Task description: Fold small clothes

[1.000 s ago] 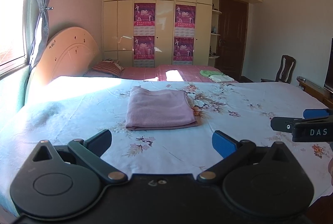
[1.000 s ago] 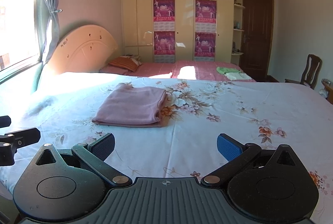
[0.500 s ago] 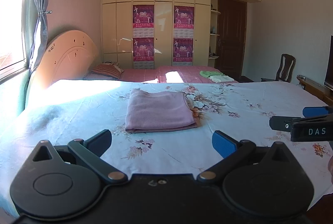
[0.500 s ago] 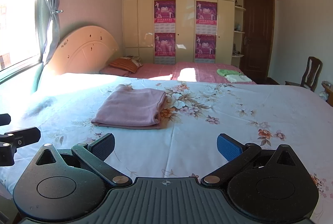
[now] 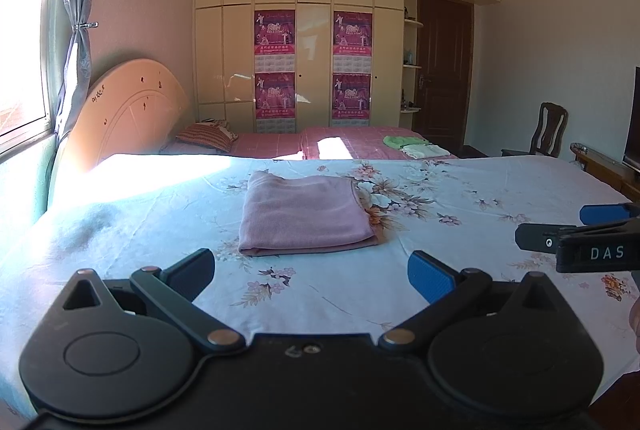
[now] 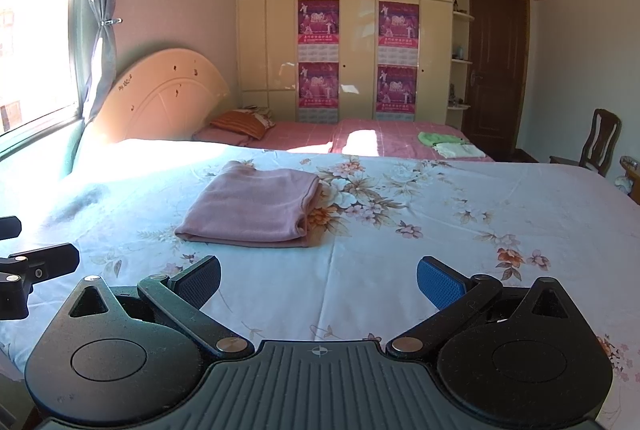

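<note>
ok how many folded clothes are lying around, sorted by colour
pink: 1, the folded cloth on the flowered sheet
green: 1, the folded piece on the far pink bed
white: 1, the folded piece beside the green one
total: 3

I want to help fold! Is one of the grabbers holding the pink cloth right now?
No, the folded pink cloth lies alone on the flowered bedsheet, and both the left gripper and right gripper are open and empty.
</note>
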{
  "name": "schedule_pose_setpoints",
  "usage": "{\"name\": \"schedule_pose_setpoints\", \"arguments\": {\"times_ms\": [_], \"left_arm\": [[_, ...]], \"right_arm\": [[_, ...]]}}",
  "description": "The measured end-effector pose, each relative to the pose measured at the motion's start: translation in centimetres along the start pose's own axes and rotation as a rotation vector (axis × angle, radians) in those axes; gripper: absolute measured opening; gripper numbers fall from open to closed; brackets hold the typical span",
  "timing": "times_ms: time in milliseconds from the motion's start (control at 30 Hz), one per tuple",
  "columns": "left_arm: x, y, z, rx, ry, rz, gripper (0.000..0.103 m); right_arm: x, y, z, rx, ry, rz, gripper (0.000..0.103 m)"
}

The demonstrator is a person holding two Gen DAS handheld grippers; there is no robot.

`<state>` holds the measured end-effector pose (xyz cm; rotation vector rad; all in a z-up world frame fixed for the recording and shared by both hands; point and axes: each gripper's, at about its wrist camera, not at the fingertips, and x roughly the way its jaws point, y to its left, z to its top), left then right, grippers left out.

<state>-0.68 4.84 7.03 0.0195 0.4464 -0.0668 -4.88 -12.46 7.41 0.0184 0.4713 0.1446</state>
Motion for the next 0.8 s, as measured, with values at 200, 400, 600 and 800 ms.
{"name": "schedule_pose_setpoints", "arguments": {"times_ms": [200,400,600,800], "left_arm": [[-0.05,0.19,0.09,-0.005,-0.001,0.001,0.103],[0.07,0.40,0.00,-0.012,-0.006,0.008,0.103],[-0.07,0.41,-0.16,-0.010,-0.019,0.016,0.102],[-0.25,0.56,0.12,-0.010,-0.027,0.029,0.103]], "right_arm": [[0.17,-0.07,0.06,-0.003,0.002,0.002,0.103],[0.54,-0.14,0.07,-0.008,0.009,0.007,0.103],[0.80,-0.08,0.12,-0.014,0.007,0.016,0.103],[0.82,-0.16,0.11,-0.016,0.006,0.029,0.103]]}}
